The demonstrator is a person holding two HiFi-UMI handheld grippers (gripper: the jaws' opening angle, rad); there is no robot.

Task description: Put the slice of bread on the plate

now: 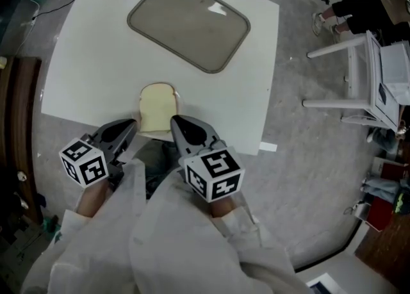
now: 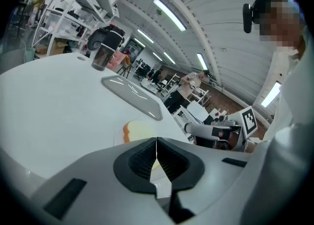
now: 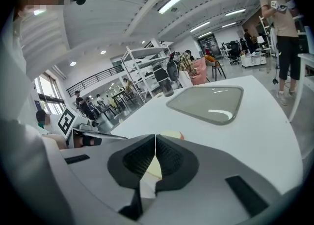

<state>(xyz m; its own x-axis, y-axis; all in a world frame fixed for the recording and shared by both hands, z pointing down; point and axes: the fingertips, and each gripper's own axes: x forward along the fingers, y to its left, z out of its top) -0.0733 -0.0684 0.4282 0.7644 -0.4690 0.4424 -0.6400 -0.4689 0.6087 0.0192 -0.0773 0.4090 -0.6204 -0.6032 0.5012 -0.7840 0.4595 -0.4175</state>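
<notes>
No words, brand names, numbers or signs can be read in any view. The only printed marks are black-and-white square code patterns. They stand on the left cube of the left gripper and on the right cube of the right gripper, at the lower middle of the head view.

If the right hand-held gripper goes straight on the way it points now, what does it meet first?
Most likely the slice of bread, lying just ahead of the right hand-held gripper, whose jaws are shut. Height is unclear, so it might pass over it toward the plate.
</notes>
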